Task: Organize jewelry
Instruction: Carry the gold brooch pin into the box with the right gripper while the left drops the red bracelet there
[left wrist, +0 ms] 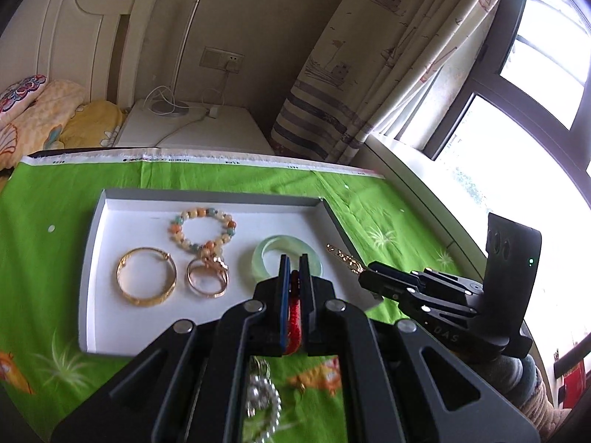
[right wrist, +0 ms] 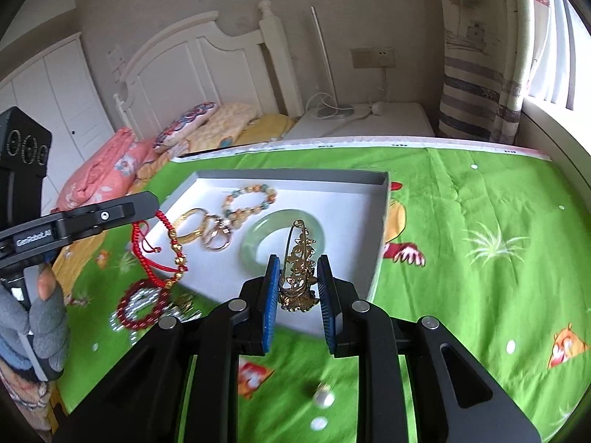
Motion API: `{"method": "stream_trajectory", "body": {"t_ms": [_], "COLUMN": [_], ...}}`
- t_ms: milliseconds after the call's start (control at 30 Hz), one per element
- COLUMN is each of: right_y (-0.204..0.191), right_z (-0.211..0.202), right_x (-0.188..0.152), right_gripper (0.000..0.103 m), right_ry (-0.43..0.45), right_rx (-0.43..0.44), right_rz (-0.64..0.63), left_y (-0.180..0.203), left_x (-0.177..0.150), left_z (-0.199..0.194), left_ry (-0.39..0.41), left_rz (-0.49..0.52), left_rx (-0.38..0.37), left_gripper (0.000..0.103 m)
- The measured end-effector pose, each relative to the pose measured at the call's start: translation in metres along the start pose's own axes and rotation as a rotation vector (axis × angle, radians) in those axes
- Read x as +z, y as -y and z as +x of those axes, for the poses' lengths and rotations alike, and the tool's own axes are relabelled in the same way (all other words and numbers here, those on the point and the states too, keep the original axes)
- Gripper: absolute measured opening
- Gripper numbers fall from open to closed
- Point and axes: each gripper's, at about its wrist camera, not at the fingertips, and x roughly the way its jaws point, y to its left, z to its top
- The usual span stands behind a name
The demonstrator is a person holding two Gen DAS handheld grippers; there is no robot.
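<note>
My left gripper and right gripper are matte black linkages with silver pivot screws and ribbed blue pads; white lettering marks their sides, and I wear a grey fingerless glove.

One tray, two gold bangles, one jade bangle, one beaded bracelet
</note>
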Motion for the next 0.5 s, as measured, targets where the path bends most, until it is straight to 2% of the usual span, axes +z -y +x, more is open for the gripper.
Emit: {"method": "stream_trajectory", "body": {"t_ms": [267, 500], "right_y": [0.012, 0.018], "right_z": [0.027, 0.049], "right_x": [0.018, 0.027], "right_gripper": [0.022, 0.023], "right_ry": [-0.037, -0.063], "right_rx": [-0.039, -0.065], "right_rz": [0.016, 0.013], "left_y": [-0.011, -0.022], "left_x": [0.008, 0.004], "left_z": [0.029, 0.045], "left_ry": [-0.024, -0.038], "left_rz": [-0.040, -0.050], "left_rx": [0.002, 0.060], "left_gripper": [0.004, 0.004]}}
